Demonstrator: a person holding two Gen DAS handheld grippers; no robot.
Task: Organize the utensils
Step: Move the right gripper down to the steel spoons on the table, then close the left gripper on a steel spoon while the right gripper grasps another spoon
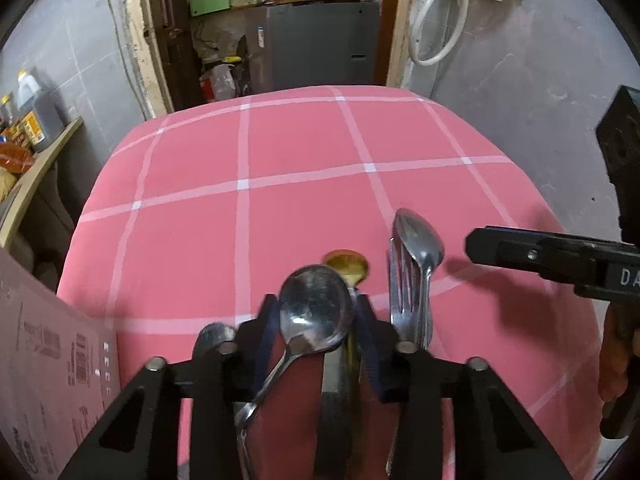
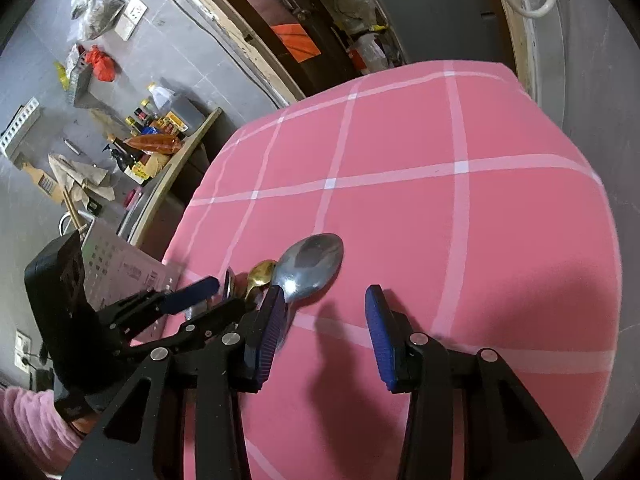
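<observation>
The left tongs (image 1: 316,332) have a big steel spoon (image 1: 314,308) and a gold spoon (image 1: 347,266) between the pads; I cannot tell if they pinch yet. If both get caught, two may lift at once, or one may slip out. The right tongs (image 2: 326,332) stand spread with only pink cloth between them; a large spoon (image 2: 310,262) lies just beside the left pad, so they could close on nothing. All this lies on the bench (image 1: 240,140). Only the left view shows a fork (image 1: 402,280) under a small spoon (image 1: 420,236). Only the right view shows a pink sleeve (image 2: 28,428).
</observation>
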